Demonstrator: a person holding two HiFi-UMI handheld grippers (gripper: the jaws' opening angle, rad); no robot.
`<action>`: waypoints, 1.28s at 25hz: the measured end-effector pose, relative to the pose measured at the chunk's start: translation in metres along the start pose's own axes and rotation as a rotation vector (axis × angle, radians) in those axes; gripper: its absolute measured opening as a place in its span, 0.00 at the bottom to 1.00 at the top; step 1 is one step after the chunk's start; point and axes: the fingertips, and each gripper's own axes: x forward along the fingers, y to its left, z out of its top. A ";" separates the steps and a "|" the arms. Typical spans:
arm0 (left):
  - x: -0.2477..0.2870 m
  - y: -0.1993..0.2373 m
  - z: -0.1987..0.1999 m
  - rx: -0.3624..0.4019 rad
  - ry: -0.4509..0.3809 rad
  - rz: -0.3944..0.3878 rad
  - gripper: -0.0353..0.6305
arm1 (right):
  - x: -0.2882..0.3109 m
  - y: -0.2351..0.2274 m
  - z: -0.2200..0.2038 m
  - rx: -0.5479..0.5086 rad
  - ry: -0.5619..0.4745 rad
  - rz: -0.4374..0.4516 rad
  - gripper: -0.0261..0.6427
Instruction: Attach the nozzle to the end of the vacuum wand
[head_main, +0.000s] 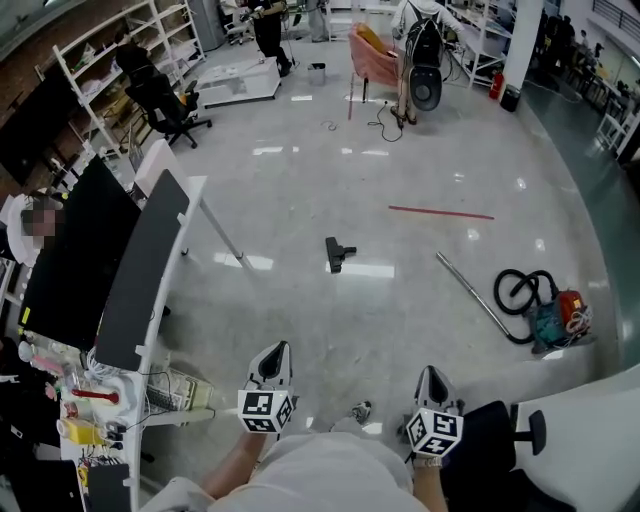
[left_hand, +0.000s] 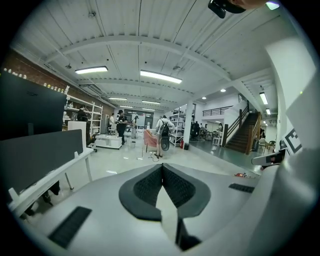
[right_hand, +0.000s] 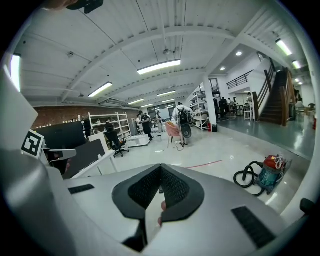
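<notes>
Left hand-held gripper (head_main: 279, 352), right hand-held gripper (head_main: 432, 376) both clenched, empty. Nozzle (head_main: 338, 253) far off, small, details unclear.

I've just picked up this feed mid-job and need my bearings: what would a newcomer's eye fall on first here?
The black nozzle lies alone on the shiny floor, well ahead of the left tool and right tool, both shut and empty at the bottom of the head view. To its right the silver wand lies slanted, running toward the red-and-teal vacuum and its looped black hose.
</notes>
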 end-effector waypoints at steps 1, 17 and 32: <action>0.005 -0.006 0.002 0.007 -0.004 0.003 0.07 | 0.005 -0.007 0.003 -0.002 -0.001 0.007 0.04; 0.122 -0.058 0.014 0.072 0.040 -0.137 0.07 | 0.053 -0.082 0.013 0.060 0.011 -0.108 0.04; 0.320 -0.039 0.090 0.089 0.007 -0.340 0.07 | 0.176 -0.082 0.107 0.049 -0.043 -0.268 0.04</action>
